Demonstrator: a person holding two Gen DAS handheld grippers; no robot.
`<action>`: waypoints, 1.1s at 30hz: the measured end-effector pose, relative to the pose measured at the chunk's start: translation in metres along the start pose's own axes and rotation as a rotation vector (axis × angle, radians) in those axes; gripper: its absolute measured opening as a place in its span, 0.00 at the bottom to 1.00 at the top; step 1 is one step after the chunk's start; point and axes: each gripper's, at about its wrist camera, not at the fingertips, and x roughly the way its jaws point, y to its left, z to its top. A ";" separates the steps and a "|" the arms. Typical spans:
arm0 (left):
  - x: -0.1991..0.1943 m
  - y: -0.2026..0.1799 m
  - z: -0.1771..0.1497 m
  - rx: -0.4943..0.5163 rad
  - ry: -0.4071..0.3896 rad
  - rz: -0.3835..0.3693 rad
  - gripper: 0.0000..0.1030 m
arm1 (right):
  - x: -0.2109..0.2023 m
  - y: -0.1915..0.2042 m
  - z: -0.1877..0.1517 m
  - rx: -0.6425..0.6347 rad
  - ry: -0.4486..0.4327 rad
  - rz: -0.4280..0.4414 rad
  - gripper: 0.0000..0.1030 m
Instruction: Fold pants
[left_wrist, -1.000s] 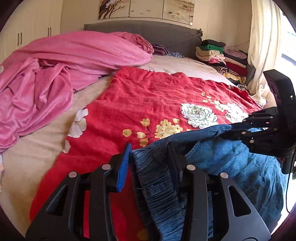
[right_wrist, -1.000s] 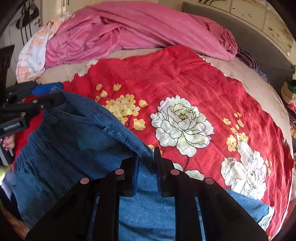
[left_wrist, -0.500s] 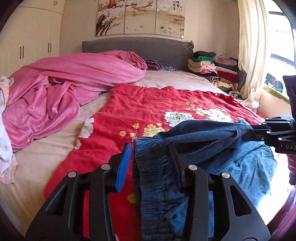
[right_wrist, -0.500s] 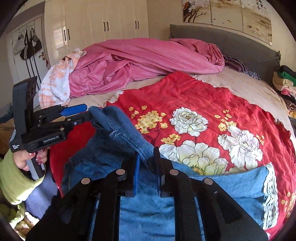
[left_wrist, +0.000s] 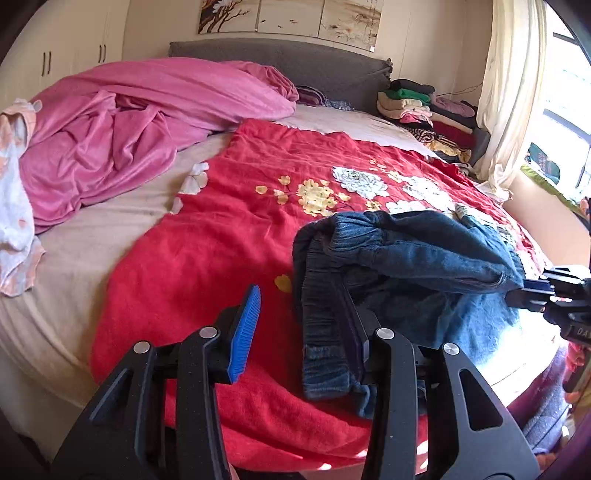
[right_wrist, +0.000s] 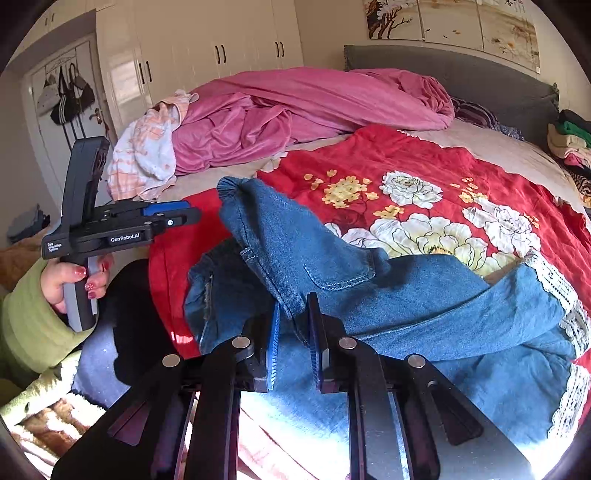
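Note:
Blue jeans (left_wrist: 424, 254) with lace hems lie bunched at the near edge of a red flowered blanket (left_wrist: 221, 240). My right gripper (right_wrist: 293, 302) is shut on a fold of the jeans (right_wrist: 424, 302) near the waist and lifts it. It shows at the right edge of the left wrist view as well, right gripper (left_wrist: 521, 291). My left gripper (left_wrist: 297, 291) stands open. The elastic waistband hangs against its right finger, and red blanket shows between the denim and the blue pad (left_wrist: 245, 328). From the right wrist view, the left gripper (right_wrist: 194, 216) ends just short of the raised waistband corner.
A crumpled pink duvet (left_wrist: 129, 129) fills the far left of the bed. Folded clothes (left_wrist: 417, 103) are stacked by the grey headboard, beside a curtain (left_wrist: 513, 92) and window. White wardrobes (right_wrist: 207, 55) line the left wall. A hand in a green sleeve (right_wrist: 33, 325) holds the left gripper.
Both grippers have drawn back toward the foot of the bed, dragging the jeans along. The waistband, earlier between the left pads, now hangs clear of the blue pad.

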 end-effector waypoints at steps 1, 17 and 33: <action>-0.001 0.000 -0.001 -0.008 0.007 -0.023 0.35 | -0.002 0.002 -0.004 0.009 -0.006 0.007 0.13; 0.024 0.002 0.000 -0.272 0.207 -0.380 0.62 | 0.001 0.025 -0.044 0.035 0.040 0.026 0.13; 0.028 0.022 -0.025 -0.270 0.290 -0.271 0.18 | 0.031 0.034 -0.063 0.008 0.161 0.024 0.26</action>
